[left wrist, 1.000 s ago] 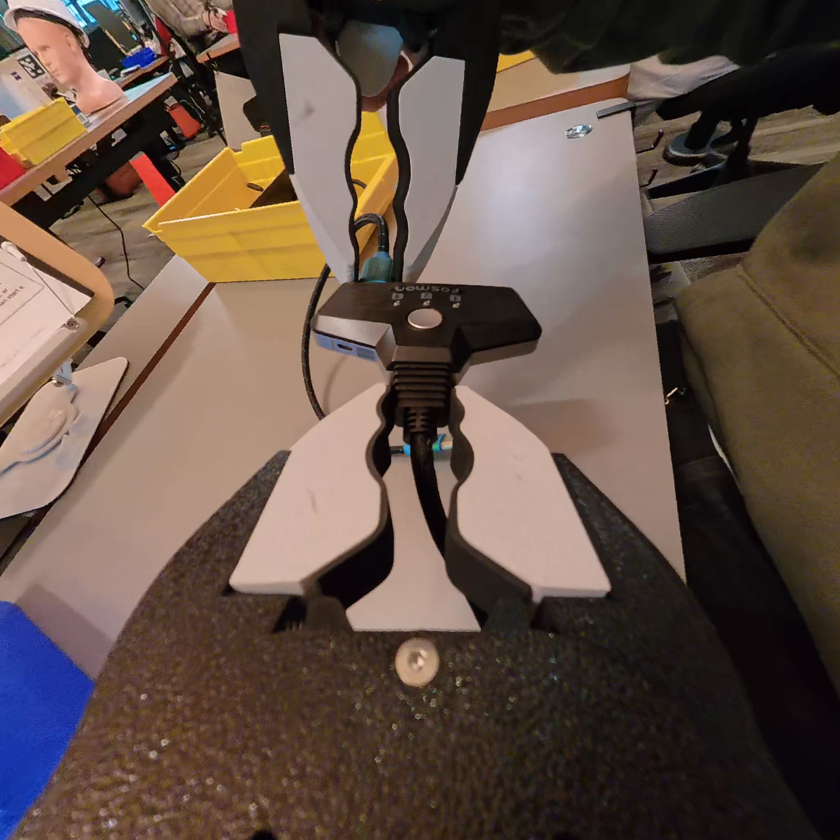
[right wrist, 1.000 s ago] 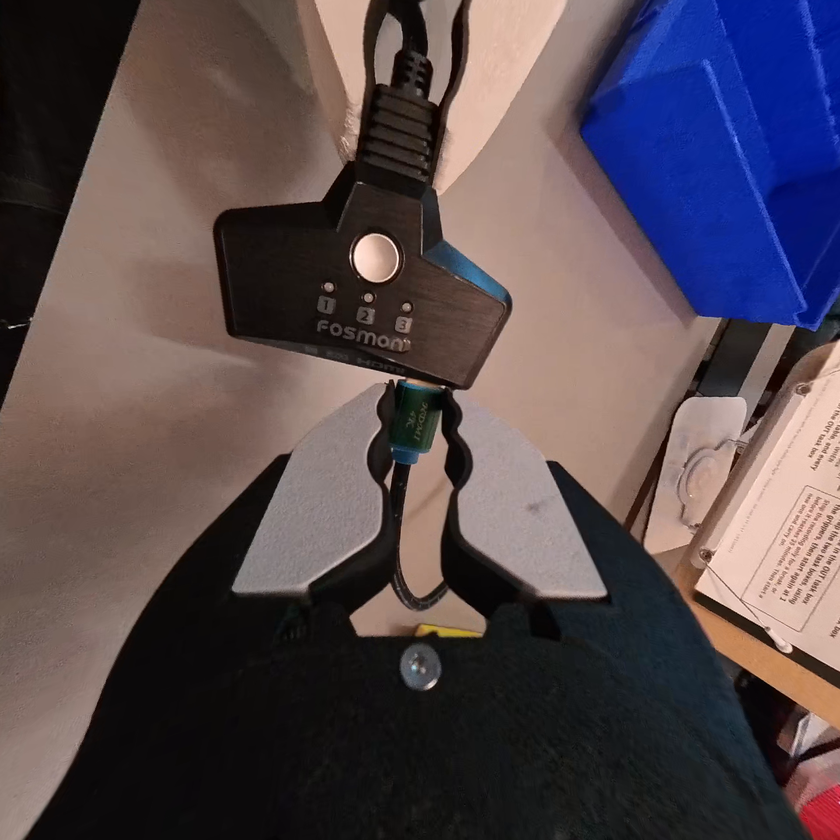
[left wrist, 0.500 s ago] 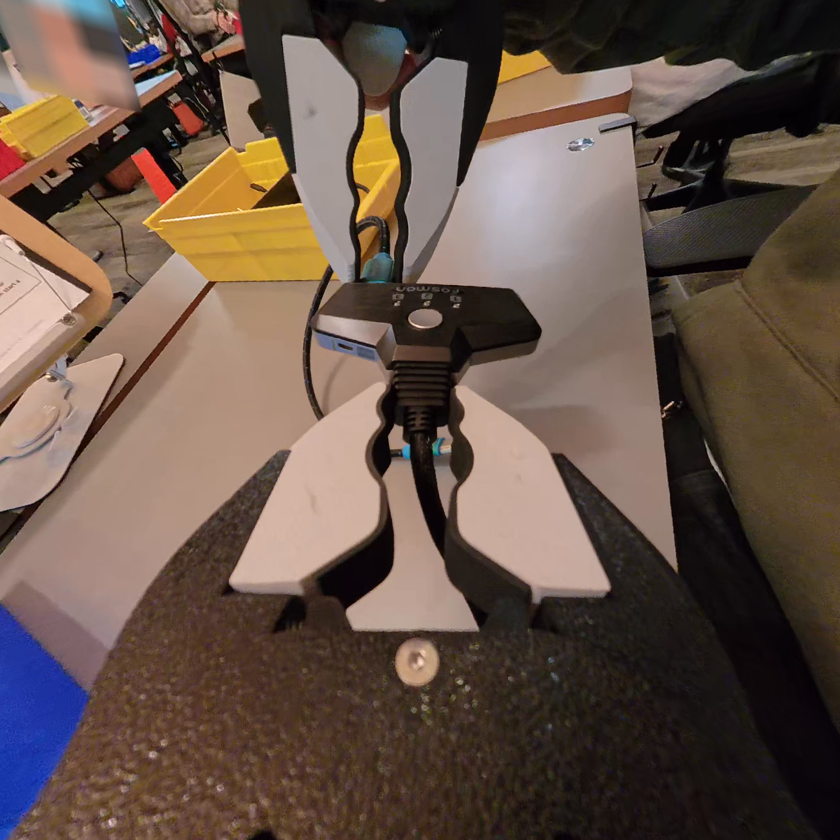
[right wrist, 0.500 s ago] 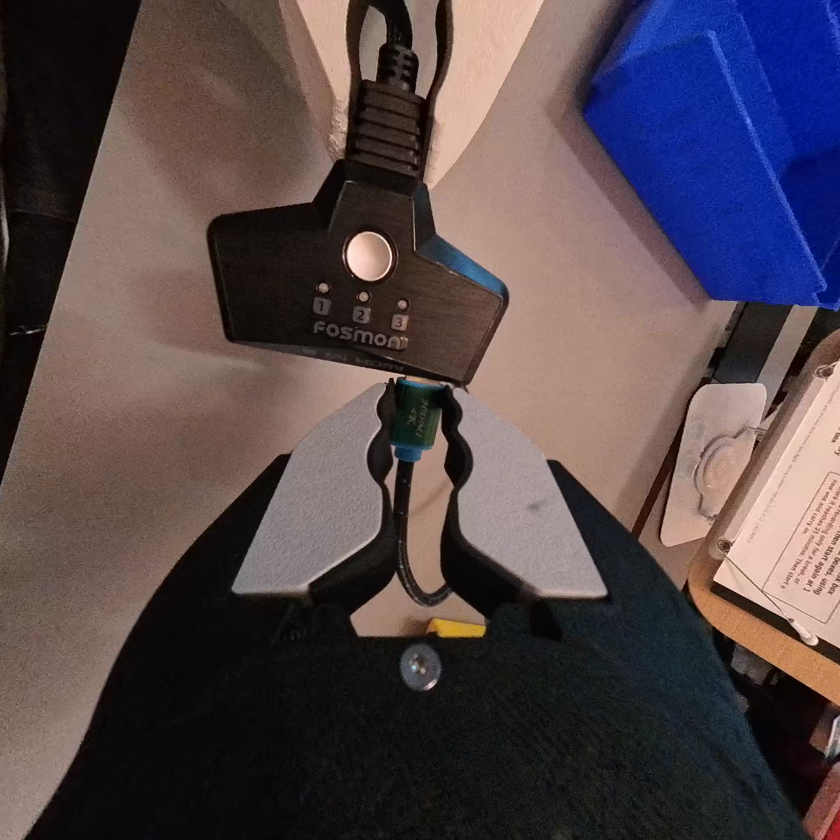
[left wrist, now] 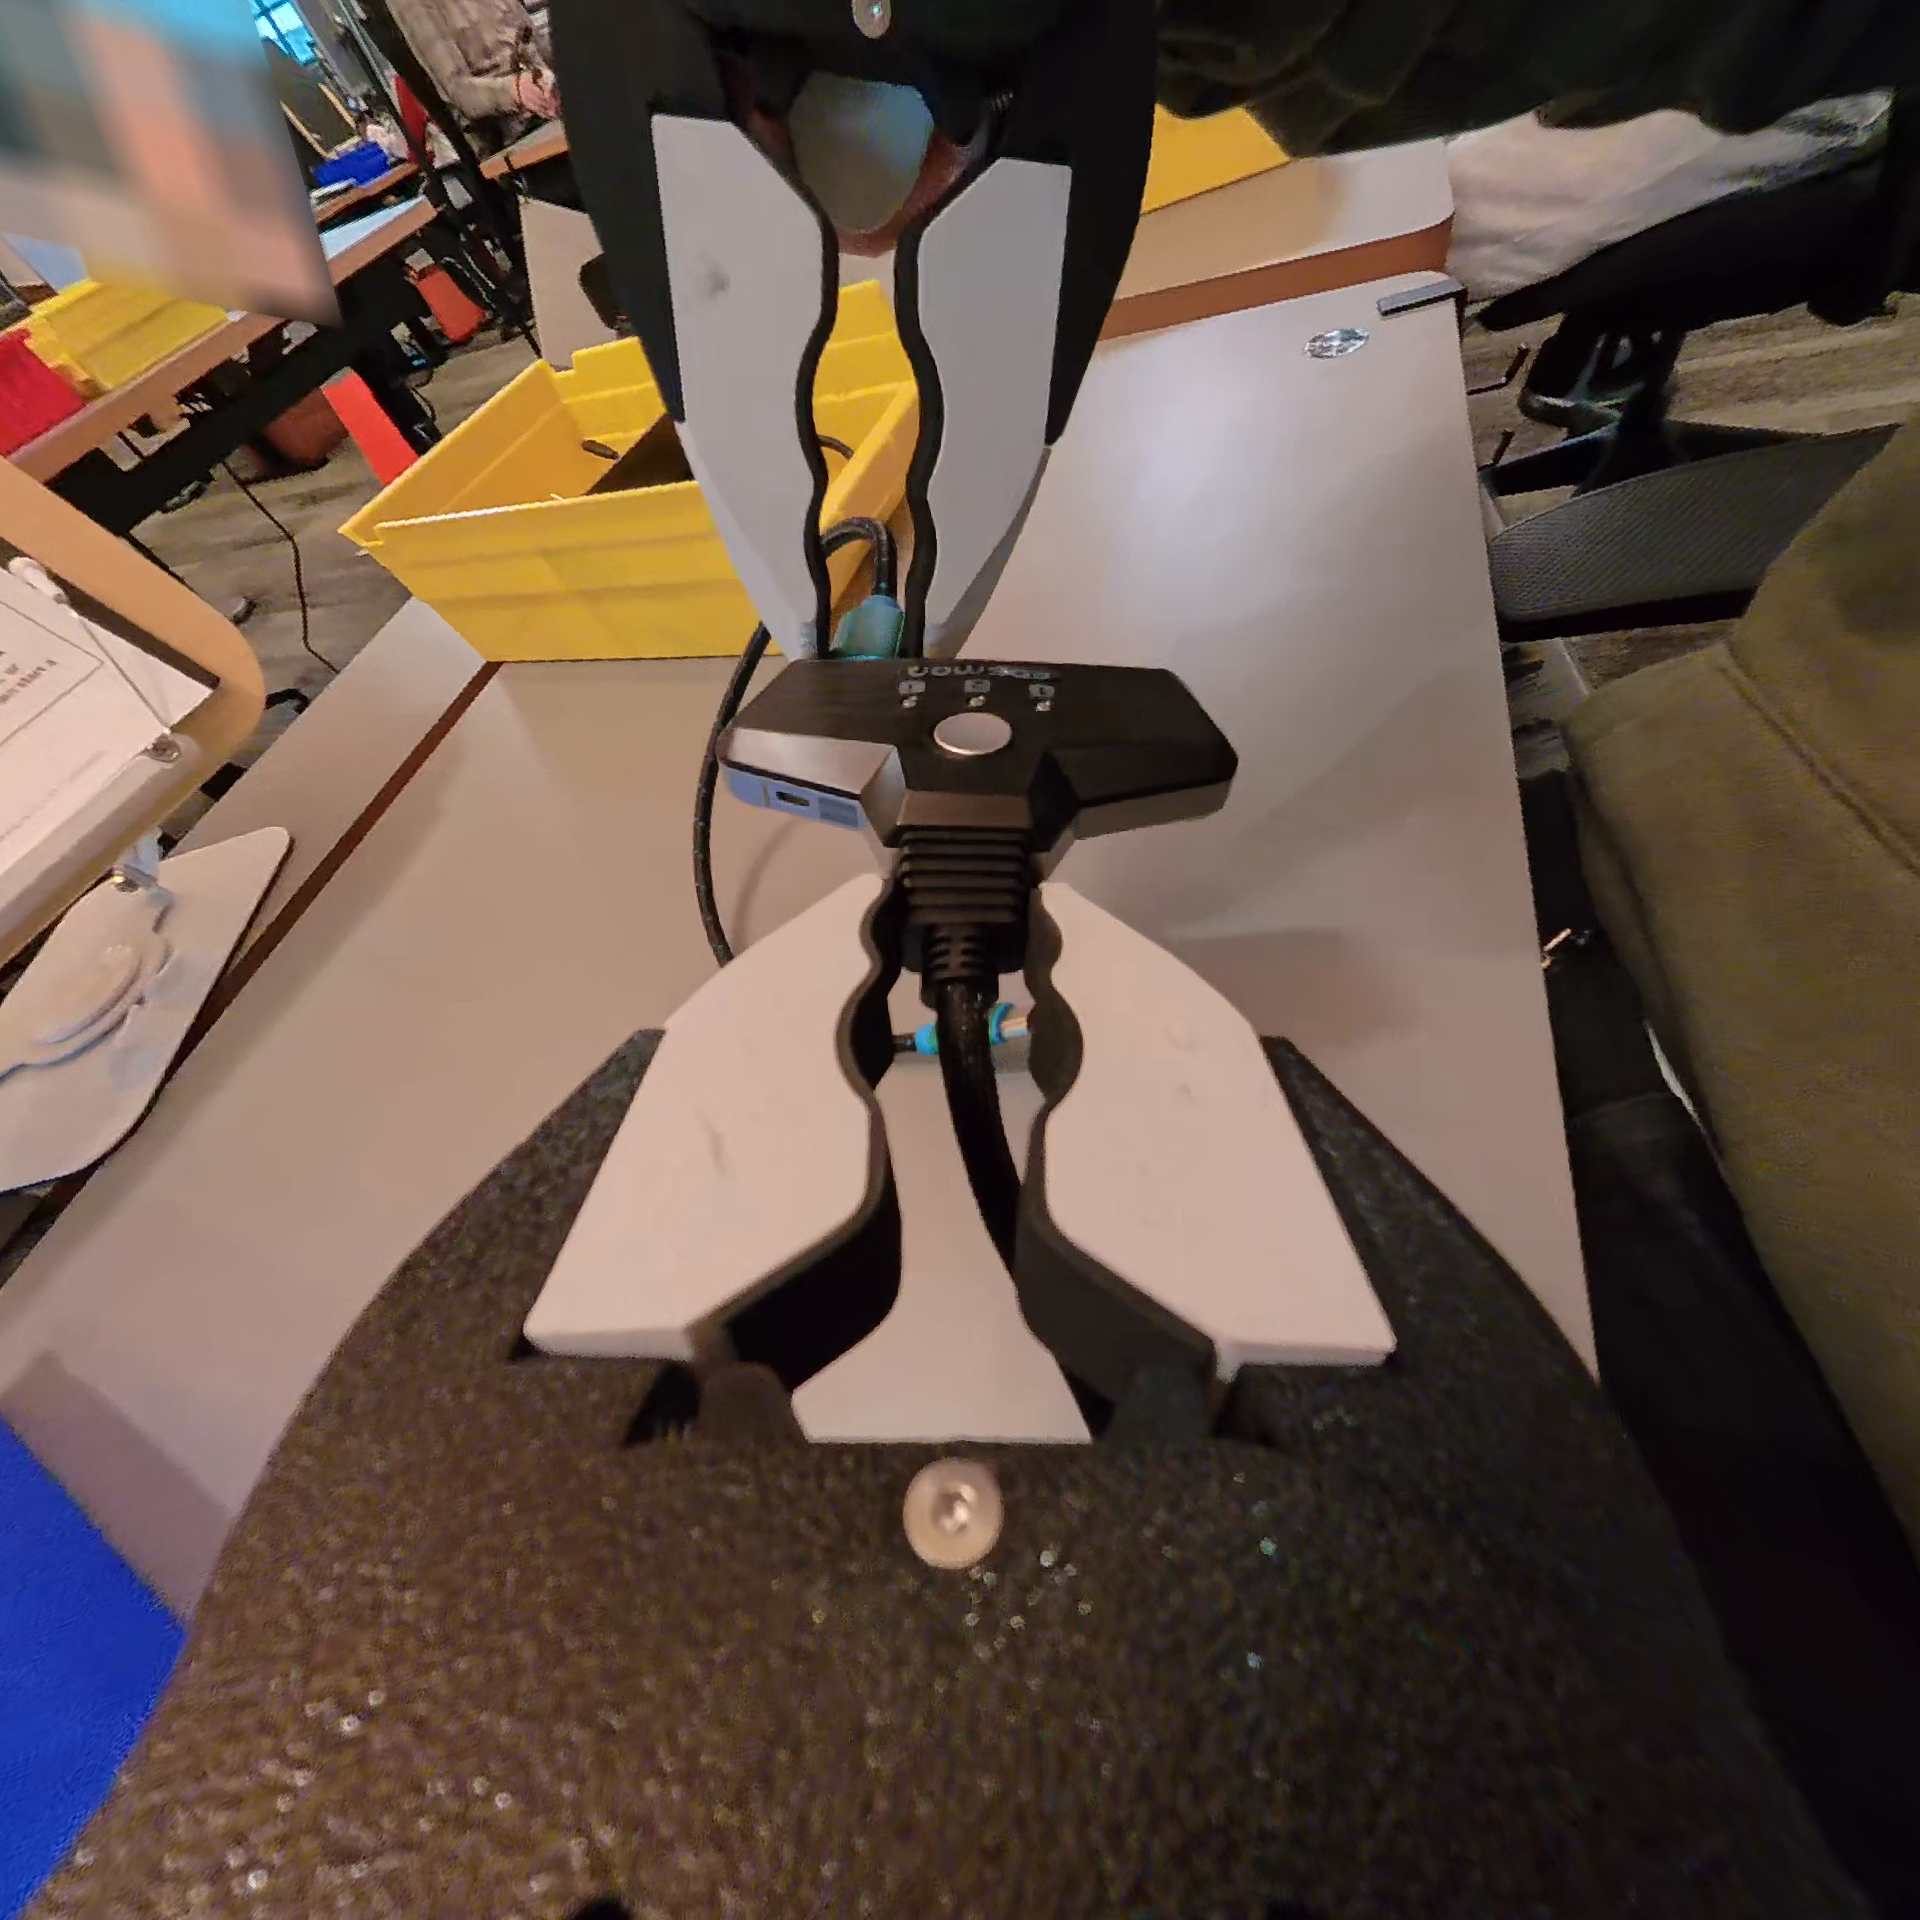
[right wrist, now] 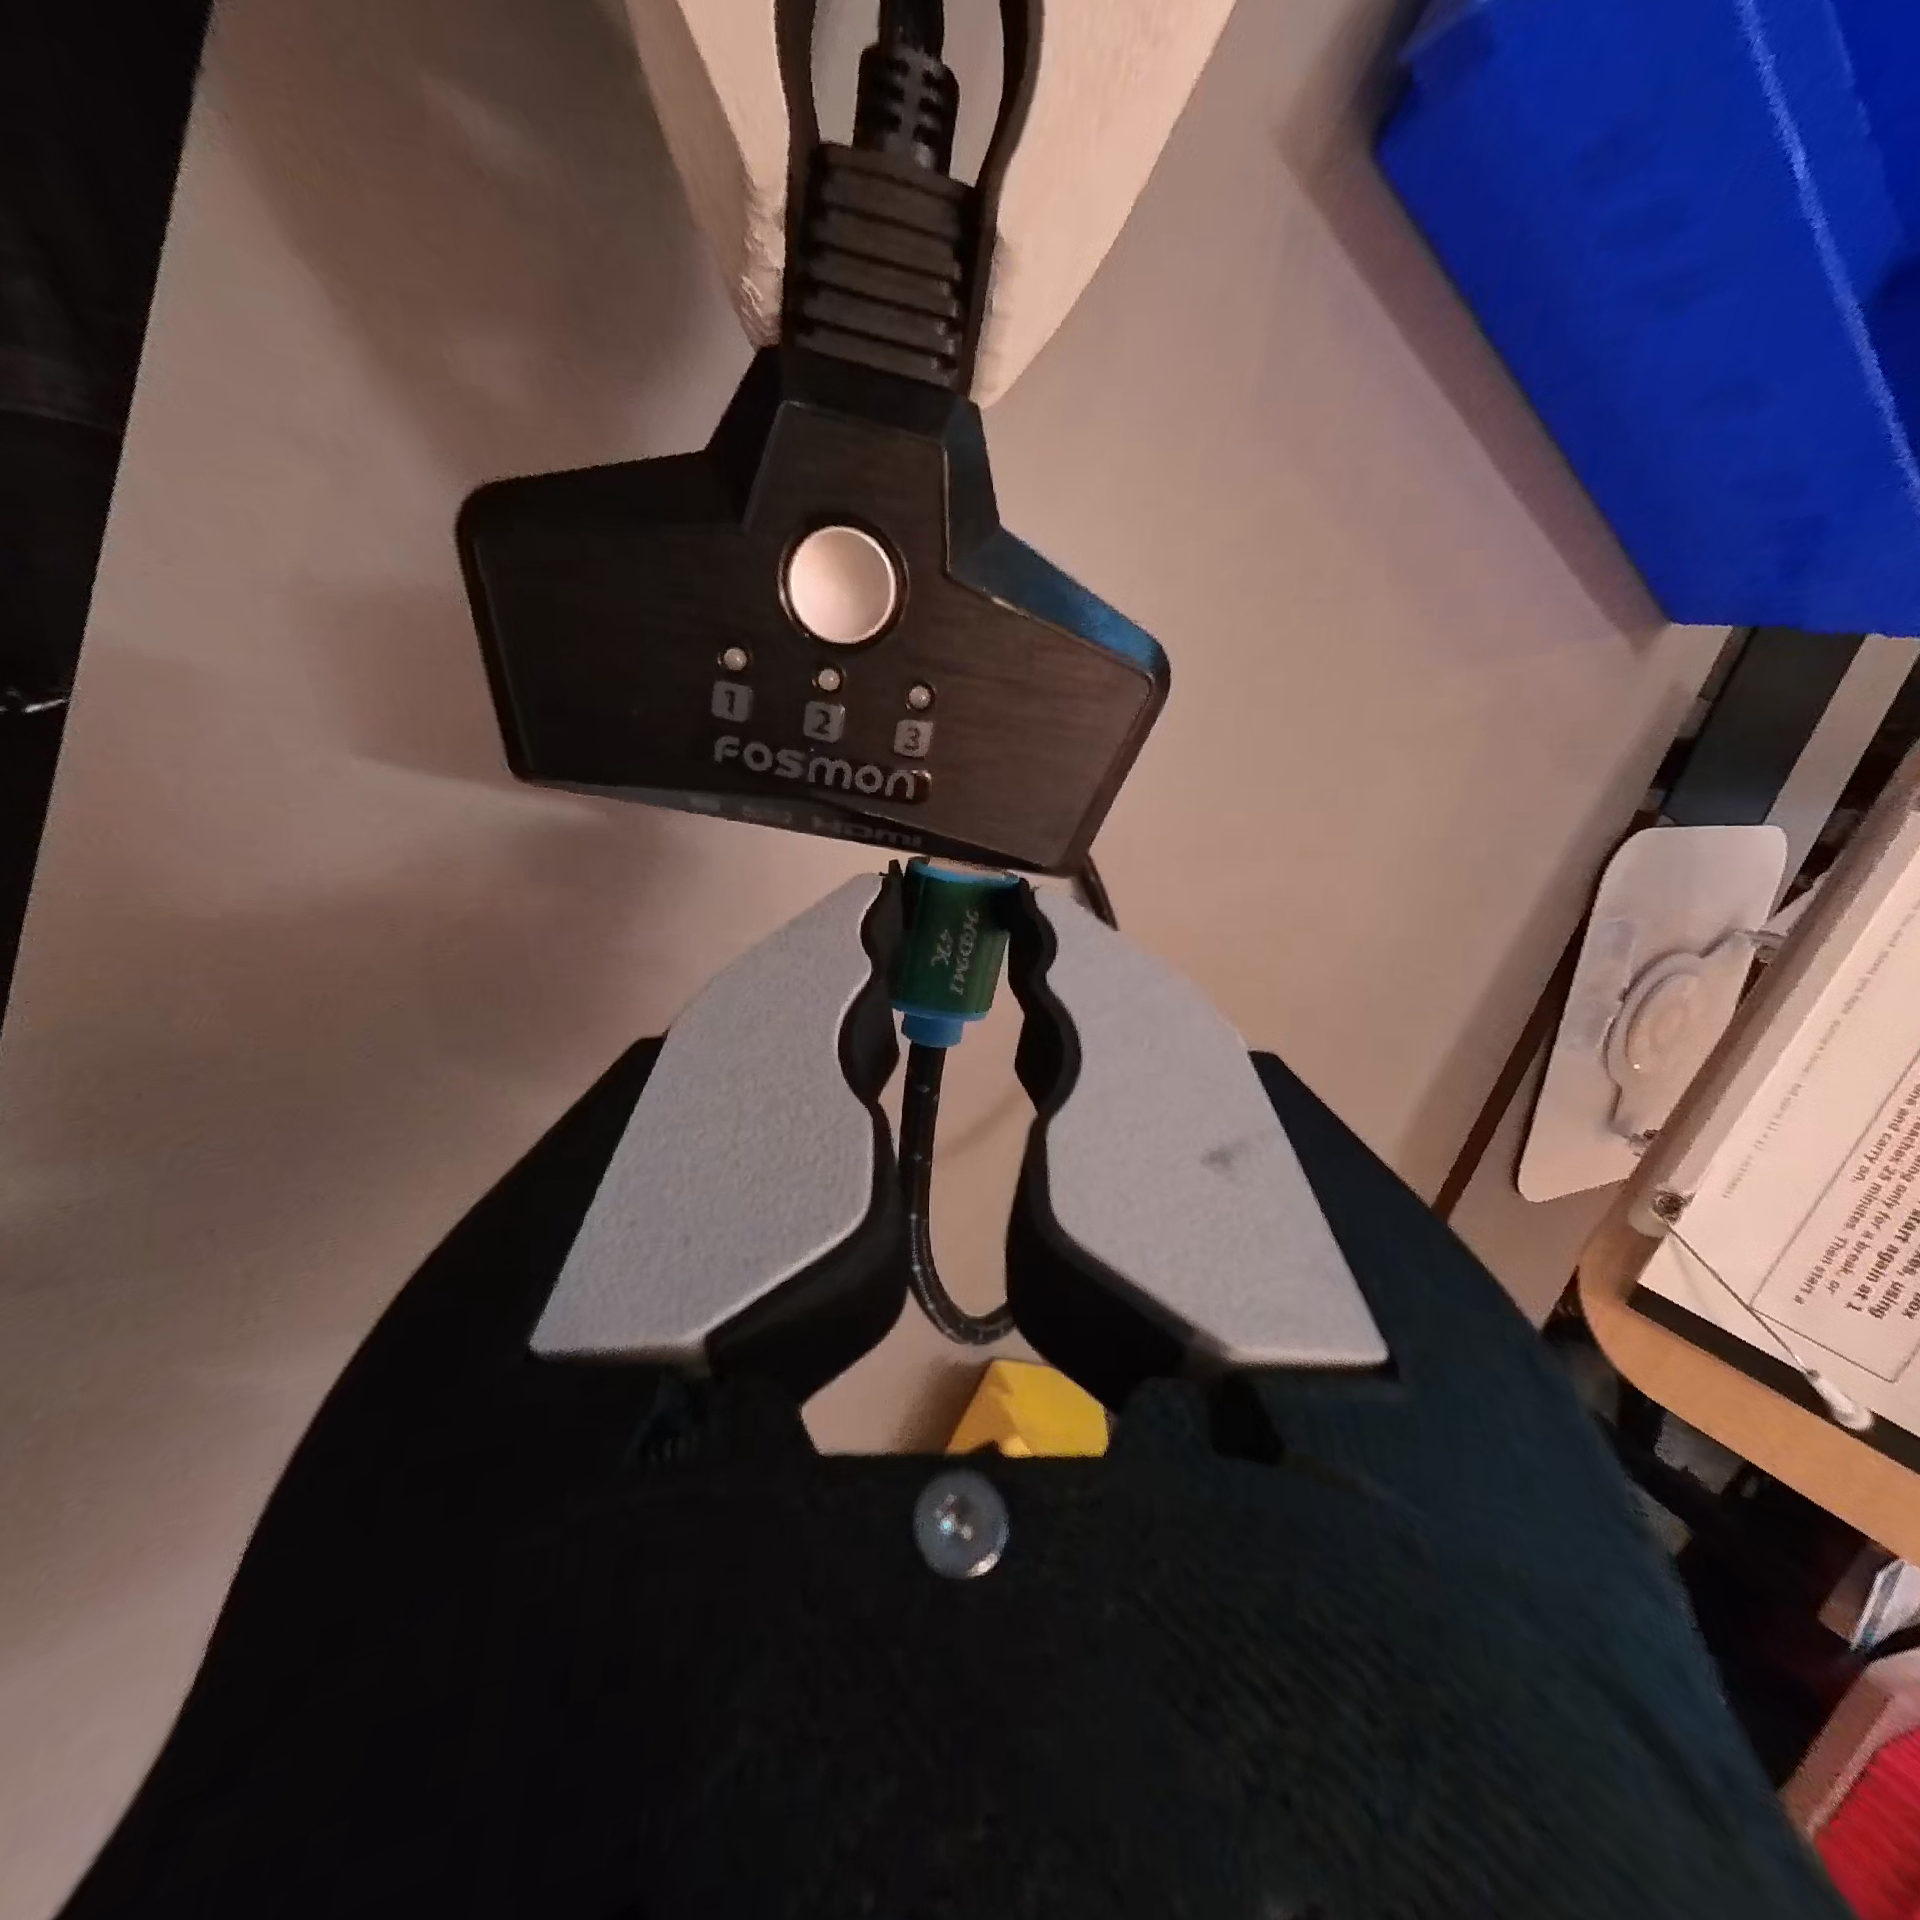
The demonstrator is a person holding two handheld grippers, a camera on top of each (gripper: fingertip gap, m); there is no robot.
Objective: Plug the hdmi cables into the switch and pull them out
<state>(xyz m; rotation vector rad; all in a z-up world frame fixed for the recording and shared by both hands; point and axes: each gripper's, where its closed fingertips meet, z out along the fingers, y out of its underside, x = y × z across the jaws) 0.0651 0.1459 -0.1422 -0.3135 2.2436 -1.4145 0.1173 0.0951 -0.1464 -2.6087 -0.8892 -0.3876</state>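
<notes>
While the HDMI switch [left wrist: 977, 743] is held above the counter [left wrist: 1278, 582], its ribbed cable collar [left wrist: 966, 883] is clenched by the left claw [left wrist: 961, 935], and the green HDMI plug [right wrist: 951, 956] at its far port edge is gripped by the right claw [right wrist: 951, 914].

2 close wrist views facing each other, sharing the switch [left wrist: 977, 743] [right wrist: 821, 665]

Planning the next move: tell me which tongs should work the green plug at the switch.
Right. The right tongs already clamp the green plug at the switch port. The left tongs grip the ribbed collar opposite, probably bracing the switch.
</notes>
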